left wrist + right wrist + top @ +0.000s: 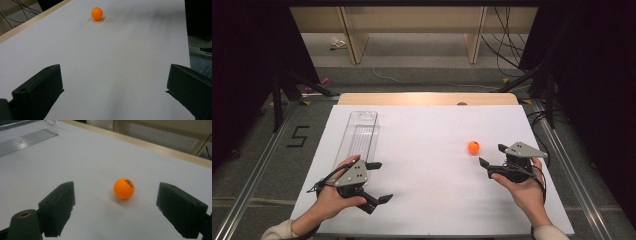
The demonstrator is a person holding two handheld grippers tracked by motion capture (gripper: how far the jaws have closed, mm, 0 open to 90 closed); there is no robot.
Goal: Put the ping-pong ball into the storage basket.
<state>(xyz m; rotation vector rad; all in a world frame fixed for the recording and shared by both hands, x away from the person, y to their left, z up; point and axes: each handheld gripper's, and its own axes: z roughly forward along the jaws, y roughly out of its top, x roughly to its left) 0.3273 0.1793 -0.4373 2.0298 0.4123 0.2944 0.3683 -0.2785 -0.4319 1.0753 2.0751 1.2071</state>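
A small orange ball (473, 147) rests on the white table sheet (427, 150), right of centre. My right gripper (493, 154) is open just right of it, jaws pointing left; in the right gripper view the ball (124, 188) lies a little ahead of the spread jaws, between their lines. My left gripper (379, 181) is open near the front left, jaws pointing right with nothing between them. From the left gripper view the ball (97, 13) is far off across the sheet.
A long clear plastic tray (357, 137) lies on the left part of the sheet, just beyond my left hand, and its ribbed base (22, 141) appears at the far left of the right gripper view. A wooden table edge (427, 98) runs along the back.
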